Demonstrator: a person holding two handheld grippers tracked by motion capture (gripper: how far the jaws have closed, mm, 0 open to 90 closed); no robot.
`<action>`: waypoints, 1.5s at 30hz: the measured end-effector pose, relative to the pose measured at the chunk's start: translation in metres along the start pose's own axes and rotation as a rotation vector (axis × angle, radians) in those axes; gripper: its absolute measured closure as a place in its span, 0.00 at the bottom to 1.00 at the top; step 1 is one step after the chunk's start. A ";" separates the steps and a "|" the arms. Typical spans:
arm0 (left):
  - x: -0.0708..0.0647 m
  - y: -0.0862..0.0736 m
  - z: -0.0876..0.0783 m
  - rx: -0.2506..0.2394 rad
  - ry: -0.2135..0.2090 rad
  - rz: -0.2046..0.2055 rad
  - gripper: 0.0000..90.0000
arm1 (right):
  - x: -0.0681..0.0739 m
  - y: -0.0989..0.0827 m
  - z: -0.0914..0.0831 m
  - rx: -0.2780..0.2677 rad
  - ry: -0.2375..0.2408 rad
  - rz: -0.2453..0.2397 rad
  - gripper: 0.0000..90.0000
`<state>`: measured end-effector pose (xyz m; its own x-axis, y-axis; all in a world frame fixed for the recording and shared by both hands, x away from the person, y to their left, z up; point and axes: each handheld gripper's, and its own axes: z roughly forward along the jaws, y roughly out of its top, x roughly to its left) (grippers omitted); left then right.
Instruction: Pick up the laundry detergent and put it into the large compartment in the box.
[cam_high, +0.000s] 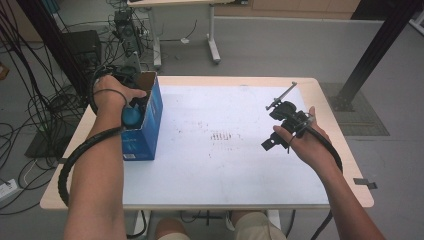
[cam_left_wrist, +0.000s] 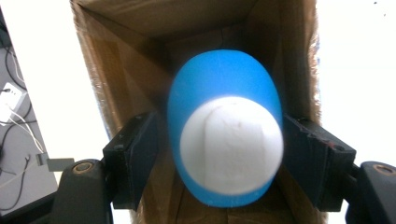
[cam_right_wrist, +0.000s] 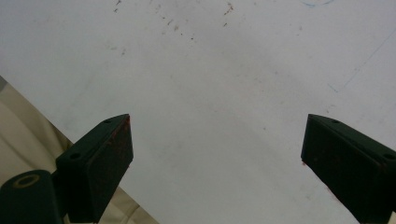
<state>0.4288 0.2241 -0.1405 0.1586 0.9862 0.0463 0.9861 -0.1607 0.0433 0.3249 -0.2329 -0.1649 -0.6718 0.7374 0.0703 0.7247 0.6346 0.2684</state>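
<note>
Blue ball (cam_left_wrist: 225, 126) between slightly parted left fingers (cam_left_wrist: 133, 158) inside cardboard box (cam_high: 150, 112), right fingers (cam_right_wrist: 100, 161) wide open, empty, above white table (cam_high: 225, 165).

The worktop (cam_high: 240, 165) was viewed from above and behind the person, looking forward and down, from well back. The open box (cam_high: 150, 115) was looked straight down into, very close, along the left jaws, with the blue object (cam_left_wrist: 224, 126) before the lens. The white worktop surface (cam_right_wrist: 210, 84) was faced closely along the right jaws. The box and worktop were shared with the high view.
</note>
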 end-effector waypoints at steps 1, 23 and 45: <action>0.000 -0.001 -0.003 -0.003 0.001 0.004 0.32 | 0.000 0.000 -0.001 0.000 0.000 0.000 0.10; -0.008 -0.011 -0.049 -0.064 -0.026 0.062 0.18 | -0.001 0.009 0.000 0.002 0.006 -0.003 0.10; -0.088 -0.009 -0.067 -0.078 -0.039 0.348 0.15 | -0.015 0.013 -0.005 0.000 0.009 0.037 0.09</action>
<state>0.4026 0.1361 -0.0780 0.4873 0.8726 0.0334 0.8663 -0.4879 0.1073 0.3441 -0.2369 -0.1573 -0.6458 0.7584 0.0888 0.7493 0.6070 0.2650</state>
